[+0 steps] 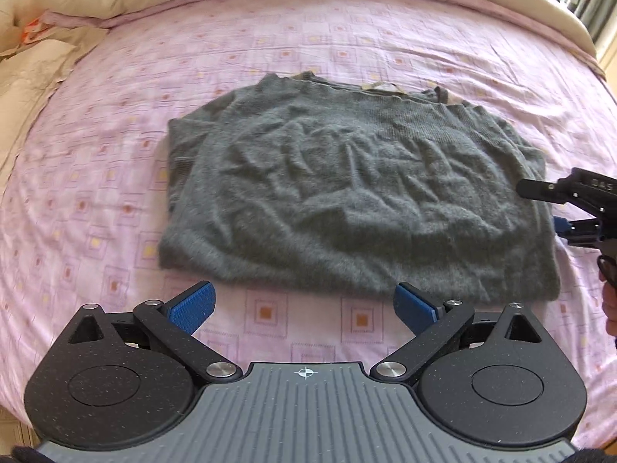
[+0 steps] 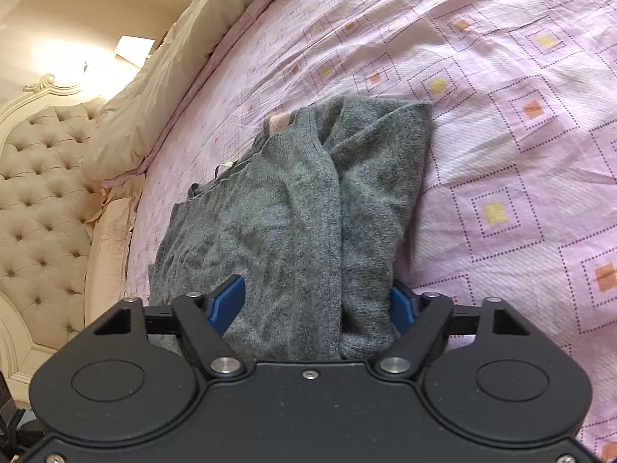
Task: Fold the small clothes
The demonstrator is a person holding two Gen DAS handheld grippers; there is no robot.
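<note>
Both tools gape beside the sweater (grey).

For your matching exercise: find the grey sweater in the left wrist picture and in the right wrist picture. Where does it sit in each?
Left wrist view: the grey sweater lies flat mid-frame, beyond the open left gripper.
Right wrist view: the sweater fills the centre, running down between the open fingers of the right gripper.
Shared landmark: the pink patterned bedsheet under it.

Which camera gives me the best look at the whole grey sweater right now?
The left wrist view: the grey sweater lies whole on the pink bedsheet, all edges visible. The right wrist view shows only one end, folded layers running between the open right gripper.
</note>
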